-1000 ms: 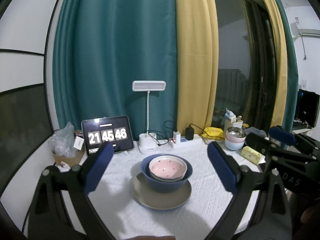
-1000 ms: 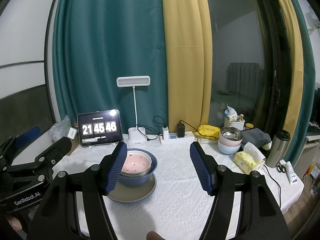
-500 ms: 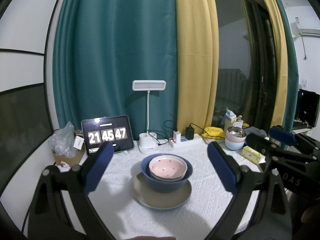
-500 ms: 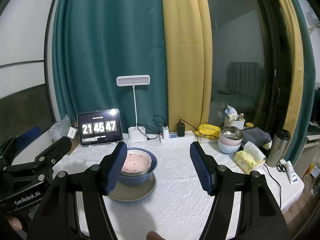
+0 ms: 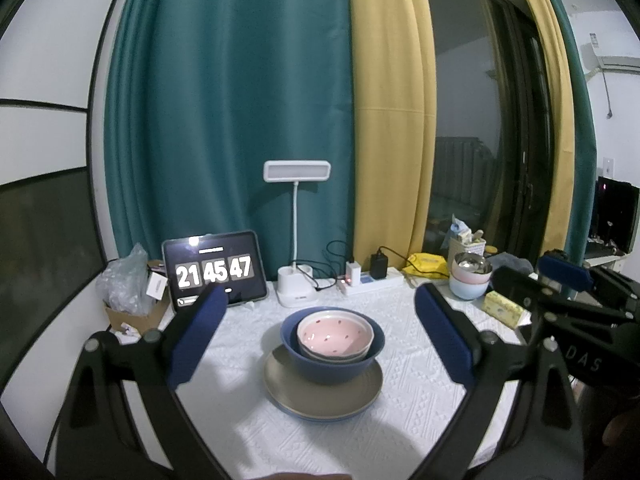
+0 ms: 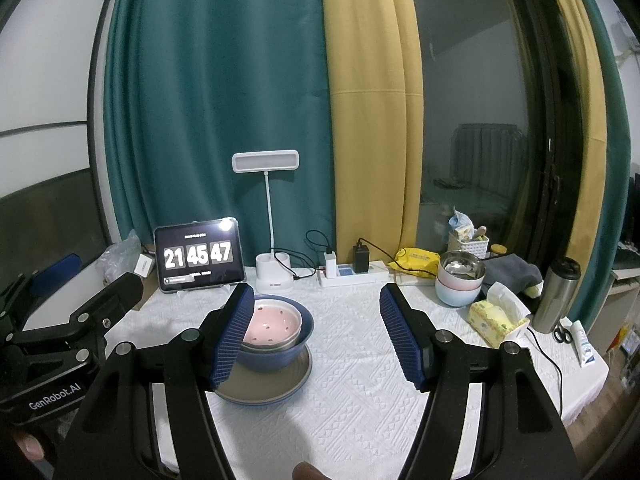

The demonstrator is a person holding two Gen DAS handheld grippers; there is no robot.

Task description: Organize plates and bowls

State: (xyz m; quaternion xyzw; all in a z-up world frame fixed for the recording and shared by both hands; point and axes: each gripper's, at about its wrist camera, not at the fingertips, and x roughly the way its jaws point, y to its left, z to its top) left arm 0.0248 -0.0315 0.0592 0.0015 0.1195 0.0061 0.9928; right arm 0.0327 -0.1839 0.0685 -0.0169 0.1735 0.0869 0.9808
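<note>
Currently left gripper (image 5: 320, 332) jaws spread wide, nothing between the pads; right gripper (image 6: 318, 336) jaws likewise parted and empty. Stack sits ahead of the left jaws, centred in their gap: pink bowl (image 5: 335, 334) nested in blue bowl (image 5: 332, 364), on grey plate (image 5: 322, 398). Seen from the right gripper, stack lies partly behind its left finger. Beyond the stack on the table (image 6: 352, 396): tablet clock (image 6: 199, 255), desk lamp (image 6: 266, 216); far right, second bowl stack (image 6: 459, 284)
</note>
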